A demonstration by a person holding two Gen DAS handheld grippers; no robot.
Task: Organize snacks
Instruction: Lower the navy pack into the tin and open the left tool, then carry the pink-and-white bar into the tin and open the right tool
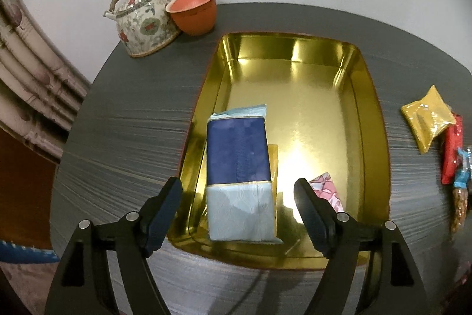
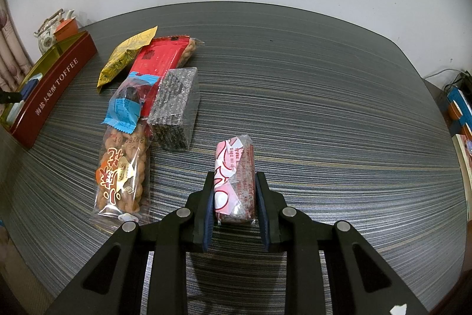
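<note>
Right tool (image 2: 234,197) pinches pink-white wrapped snack bar (image 2: 236,176) mid-length near table's front edge; light, crinkly, slippery film, likely crushable. Left tool (image 1: 237,197) spread, empty, over gold tin (image 1: 371,114).

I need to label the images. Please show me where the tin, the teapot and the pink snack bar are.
tin (image 1: 295,47), left wrist view, gold far inner wall.
teapot (image 1: 144,22), left wrist view, flowered body.
pink snack bar (image 2: 236,176), right wrist view, wrapper middle, between the right gripper's pads.
</note>
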